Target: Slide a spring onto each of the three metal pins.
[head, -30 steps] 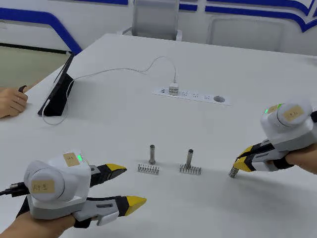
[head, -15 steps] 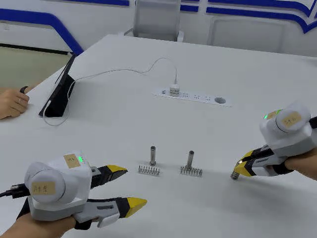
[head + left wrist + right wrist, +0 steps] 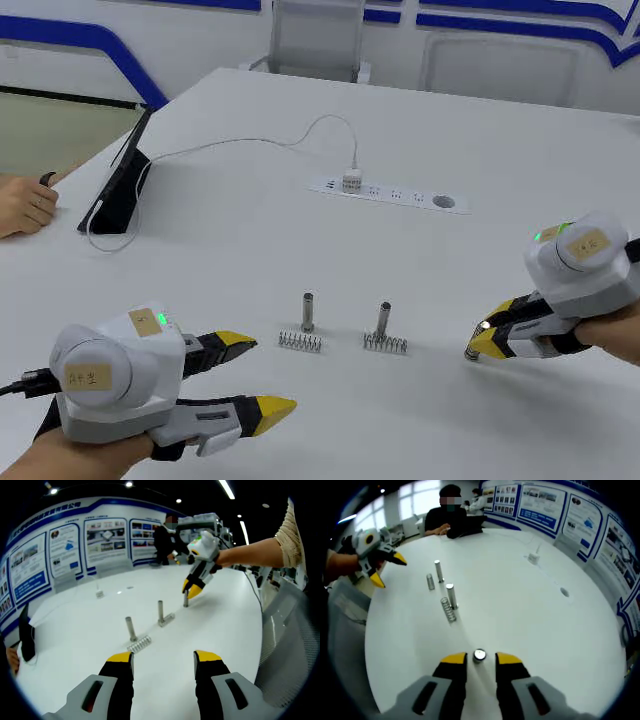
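White table (image 3: pixel 250 230): left gripper (image 3: pixel 270 375) spread wide, right gripper (image 3: pixel 482 340) straddles a pin (image 3: pixel 479 655) (whether clamped, cannot tell).

You had nothing legible to read. The tan stickers (image 3: pixel 88 376) on your left gripper (image 3: pixel 268 373) and the tan label (image 3: pixel 590 243) on your right gripper (image 3: pixel 482 338) carried handwritten marks too blurred to make out. The wall posters (image 3: pixel 102 537) and the blue heading strip (image 3: pixel 55 505) above them bore print too small to tell.
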